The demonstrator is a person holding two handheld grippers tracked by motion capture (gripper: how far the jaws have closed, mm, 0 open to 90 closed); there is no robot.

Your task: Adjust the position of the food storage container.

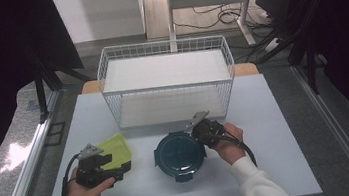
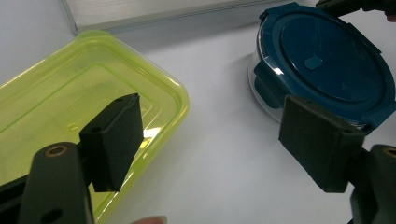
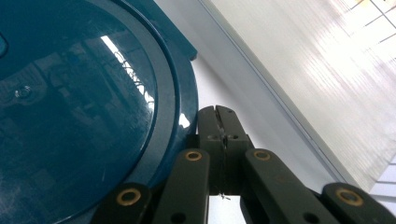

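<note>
A yellow-green rectangular container (image 1: 113,148) (image 2: 70,93) lies open on the white table (image 1: 267,132) at the front left. My left gripper (image 1: 126,166) (image 2: 212,140) hovers at its near right corner with jaws wide apart and nothing between them; one pad (image 2: 116,140) hangs over the container's edge. A round container with a dark blue clip lid (image 1: 180,153) (image 2: 322,60) (image 3: 70,93) sits at the table's middle. My right gripper (image 1: 199,134) (image 3: 217,119) rests at the lid's far right rim, shut, its pads pressed together with nothing seen between them.
A white wire rack (image 1: 168,81) with two shelves stands at the back of the table, just beyond both containers; its lower shelf (image 3: 303,70) runs close by my right gripper. Bare tabletop lies to the right and along the front edge.
</note>
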